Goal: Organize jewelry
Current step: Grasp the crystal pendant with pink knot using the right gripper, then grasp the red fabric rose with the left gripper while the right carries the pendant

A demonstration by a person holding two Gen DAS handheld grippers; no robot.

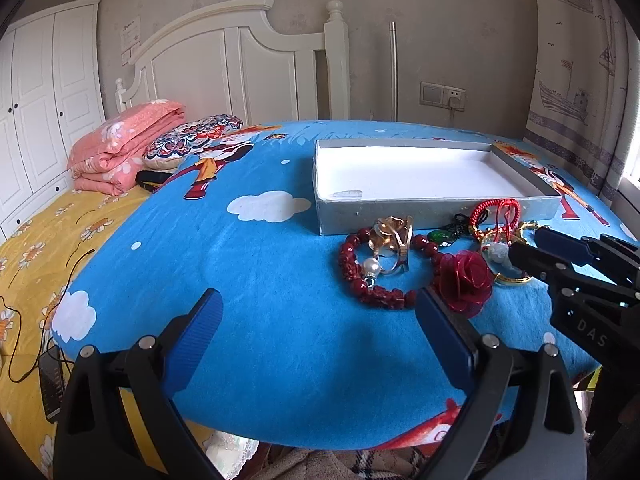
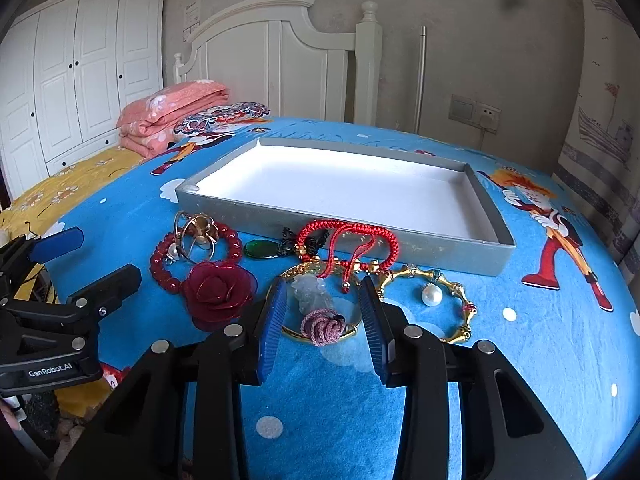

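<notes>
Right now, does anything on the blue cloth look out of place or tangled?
Yes. The grey tray holds no jewelry; every piece sits heaped on the cloth in front of it. The red cord bracelet lies partly over the gold bangle, and the gold ring sits inside the red bead bracelet.

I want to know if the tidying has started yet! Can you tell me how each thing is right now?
Grey box: open, nothing inside.
Red cord bracelet: on the blue cloth, outside the box.
Gold bangle with pale pendant: flat on the cloth, between the right tool's pads, not lifted.
Red rose: lying on the cloth.
Red bead bracelet: lying on the cloth.
Left tool: open, holding nothing.
Right tool: partly closed around the bangle.
</notes>
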